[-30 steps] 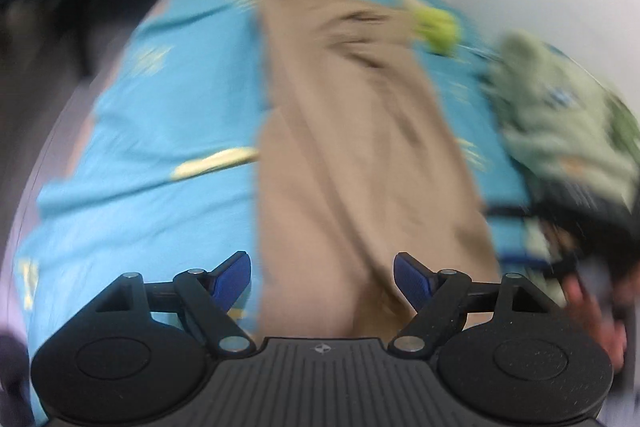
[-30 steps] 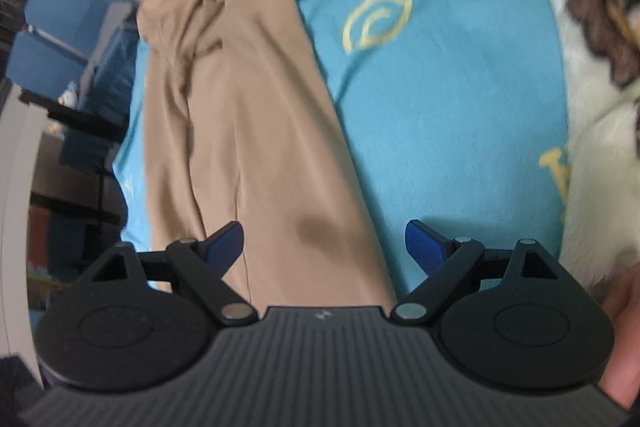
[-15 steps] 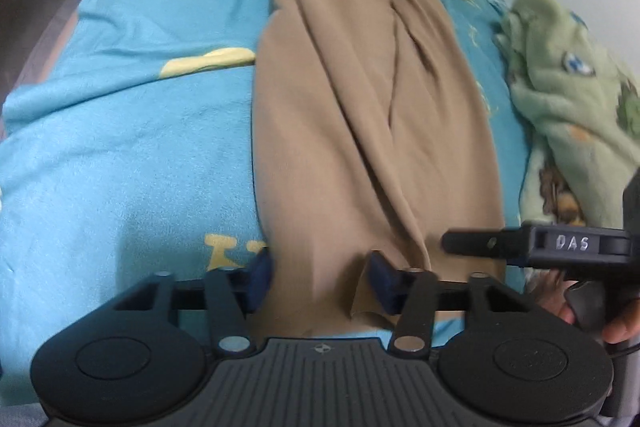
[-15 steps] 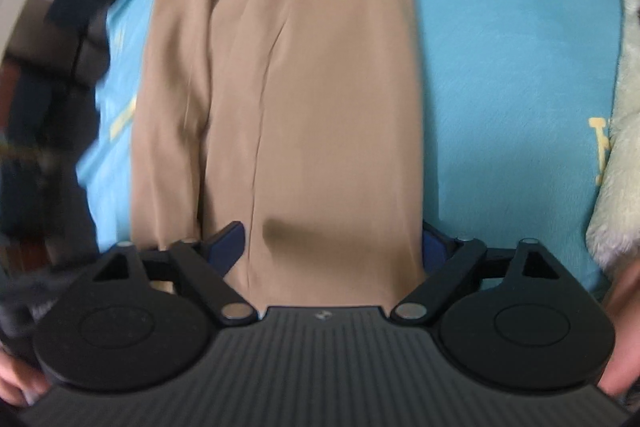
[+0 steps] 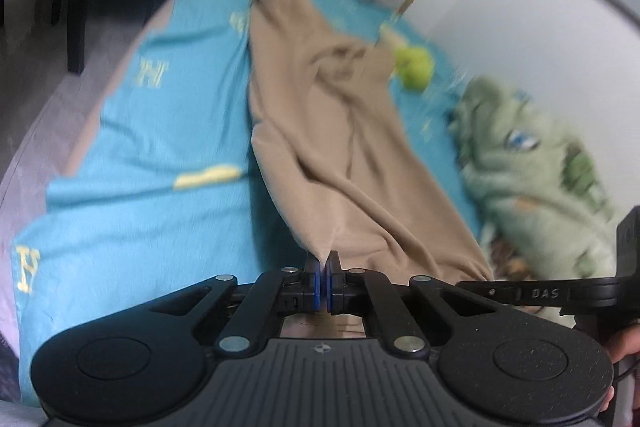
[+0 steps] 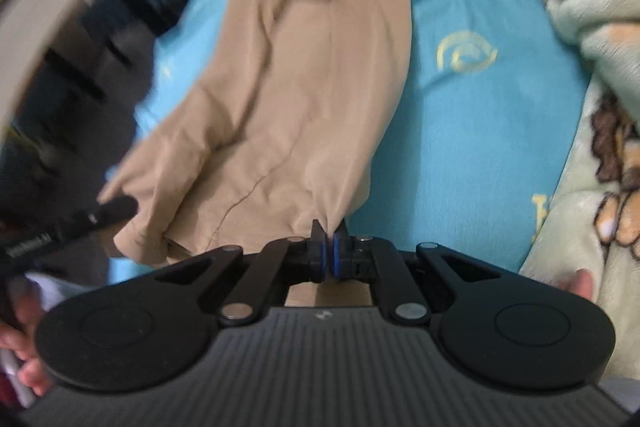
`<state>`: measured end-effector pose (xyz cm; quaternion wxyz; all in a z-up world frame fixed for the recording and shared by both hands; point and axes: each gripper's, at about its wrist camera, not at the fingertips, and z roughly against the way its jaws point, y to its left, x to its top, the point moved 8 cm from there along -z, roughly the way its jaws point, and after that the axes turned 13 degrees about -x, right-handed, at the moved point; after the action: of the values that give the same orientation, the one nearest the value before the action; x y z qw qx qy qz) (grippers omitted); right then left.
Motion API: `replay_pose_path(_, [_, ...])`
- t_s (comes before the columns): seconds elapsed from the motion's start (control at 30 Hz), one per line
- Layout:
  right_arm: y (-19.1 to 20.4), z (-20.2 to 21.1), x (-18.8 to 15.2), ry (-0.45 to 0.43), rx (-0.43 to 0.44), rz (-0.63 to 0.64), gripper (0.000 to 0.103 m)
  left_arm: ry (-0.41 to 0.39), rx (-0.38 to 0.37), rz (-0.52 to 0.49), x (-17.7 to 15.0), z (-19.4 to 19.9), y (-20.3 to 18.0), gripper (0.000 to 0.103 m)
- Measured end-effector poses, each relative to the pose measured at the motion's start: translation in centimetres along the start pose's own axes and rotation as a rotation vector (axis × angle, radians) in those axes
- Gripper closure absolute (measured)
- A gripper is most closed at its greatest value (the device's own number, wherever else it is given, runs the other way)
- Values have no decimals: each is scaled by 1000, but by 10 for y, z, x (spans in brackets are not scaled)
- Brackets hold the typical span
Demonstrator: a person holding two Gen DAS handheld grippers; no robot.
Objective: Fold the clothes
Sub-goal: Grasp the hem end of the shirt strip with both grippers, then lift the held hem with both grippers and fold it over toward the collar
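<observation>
Turquoise bedding [image 5: 152, 155] carries the long tan knit garment [image 5: 320, 131]; in the left view, the left claw [image 5: 322, 281] is pinched onto its near hem. Right view: the right claw [image 6: 329, 253] clamps the hem's other corner [image 6: 320, 107]. Best raise both corners level, evenly tensioned, folding lengthwise.

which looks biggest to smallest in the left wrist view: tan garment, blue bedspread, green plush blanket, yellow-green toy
1. blue bedspread
2. tan garment
3. green plush blanket, possibly close to the garment, since it is cut off by the frame edge
4. yellow-green toy
</observation>
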<state>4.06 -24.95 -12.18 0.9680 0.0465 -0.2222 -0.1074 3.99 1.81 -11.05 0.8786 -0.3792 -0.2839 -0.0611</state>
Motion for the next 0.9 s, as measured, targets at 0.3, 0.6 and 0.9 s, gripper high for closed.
replay_pose_path(0.3, [-6, 81, 19, -184, 83, -21, 97, -116, -55, -63, 21, 46, -62, 101])
replay_pose_path(0.6, [-8, 133, -4, -231, 120, 3, 97, -131, -89, -109, 8, 105, -108, 101])
replay_pose_path(0.9, [-1, 125, 60, -291, 72, -20, 97, -172, -2, -154, 63, 70, -110, 101])
